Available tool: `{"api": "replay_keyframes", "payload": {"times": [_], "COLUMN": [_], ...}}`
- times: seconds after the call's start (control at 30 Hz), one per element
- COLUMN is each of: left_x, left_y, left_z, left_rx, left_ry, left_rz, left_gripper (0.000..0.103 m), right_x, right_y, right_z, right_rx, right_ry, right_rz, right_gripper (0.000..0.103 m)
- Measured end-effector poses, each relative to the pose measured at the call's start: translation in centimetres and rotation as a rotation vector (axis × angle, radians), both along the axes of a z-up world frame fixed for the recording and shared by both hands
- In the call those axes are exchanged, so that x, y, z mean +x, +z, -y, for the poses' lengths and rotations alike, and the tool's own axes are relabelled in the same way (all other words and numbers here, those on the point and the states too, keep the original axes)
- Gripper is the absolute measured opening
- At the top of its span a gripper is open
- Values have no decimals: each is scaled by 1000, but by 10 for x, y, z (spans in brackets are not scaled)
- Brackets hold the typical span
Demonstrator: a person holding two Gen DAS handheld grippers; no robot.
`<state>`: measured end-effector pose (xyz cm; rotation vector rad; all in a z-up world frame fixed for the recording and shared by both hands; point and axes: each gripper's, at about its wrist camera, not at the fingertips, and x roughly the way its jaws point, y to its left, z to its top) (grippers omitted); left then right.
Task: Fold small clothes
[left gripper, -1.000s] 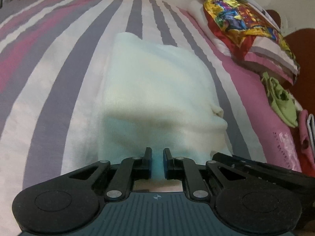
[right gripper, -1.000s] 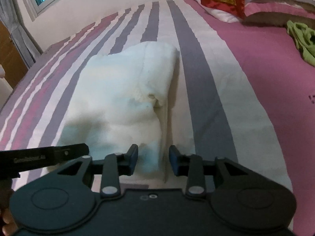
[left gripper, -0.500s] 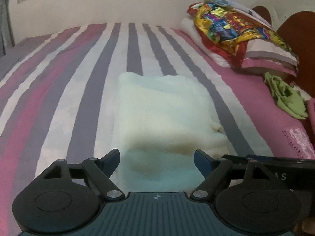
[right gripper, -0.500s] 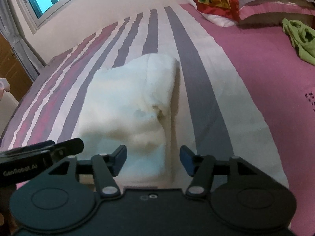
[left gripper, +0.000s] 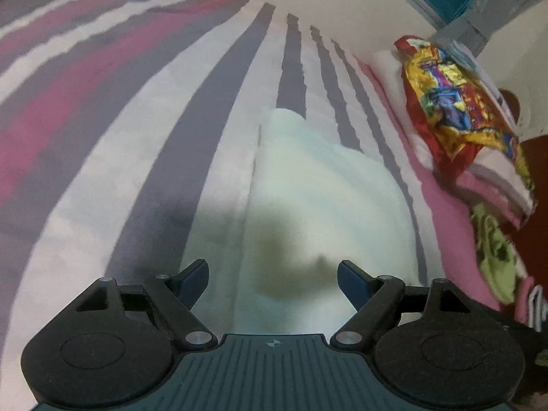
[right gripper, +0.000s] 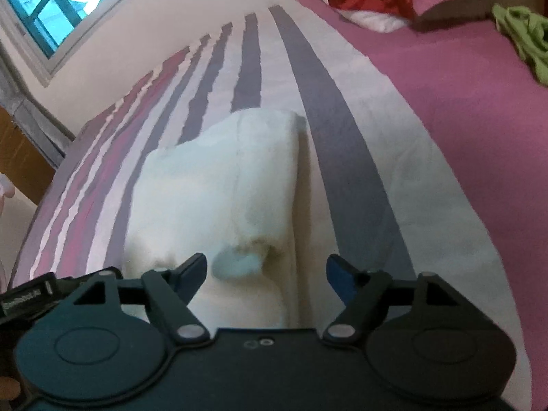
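With the white garment (left gripper: 325, 205) folded on the striped bed (left gripper: 137, 137) at 12 o'clock of both tools, left tool (left gripper: 273, 274) wide and empty, right tool (right gripper: 266, 269) just opened, empty: release step, apparently done; next, fetch the green garment (right gripper: 524, 37) at 2 o'clock.

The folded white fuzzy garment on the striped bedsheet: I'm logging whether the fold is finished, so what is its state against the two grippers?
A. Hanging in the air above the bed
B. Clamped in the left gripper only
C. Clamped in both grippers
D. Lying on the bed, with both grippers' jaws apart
D: the folded white fuzzy garment lies on the striped bedsheet, and the left gripper and right gripper both stand with jaws apart, pressing on nothing.
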<state>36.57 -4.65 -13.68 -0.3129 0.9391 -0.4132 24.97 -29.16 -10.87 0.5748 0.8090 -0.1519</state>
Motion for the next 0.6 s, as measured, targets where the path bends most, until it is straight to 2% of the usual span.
{"api": "replay_keyframes", "payload": {"times": [0.17,0.27,0.3,0.33,0.37,0.4,0.43,0.47,0.6], "left_x": [17,27,29,30,32,34,34,34,28], "left_y": [-22,-31,-34,-36,-39,-41,-42,-43,-34], "left_z": [8,11,12,13,14,13,13,14,17], "left_rx": [-32,-66,-79,-89,-117,-144,-157,-166,-176], "left_ry": [-39,-51,-61,-67,-75,-61,-49,-51,-39], "left_rz": [-24,-30,-27,-27,-43,-67,-74,-77,-64], "left_gripper": [82,81,78,69,52,48,43,38,28], "right_x": [23,30,32,35,38,42,45,48,45], "right_y": [-16,-23,-26,-28,-31,-32,-33,-34,-28], "right_z": [10,15,16,16,16,16,15,16,3], "right_rx": [16,30,39,50,55,60,82,123,85], "right_ry": [1,16,23,33,43,43,55,66,73], "right_rz": [-22,1,14,25,33,35,49,56,74], "right_gripper": [78,84,86,86,84,75,53,46,37]}}
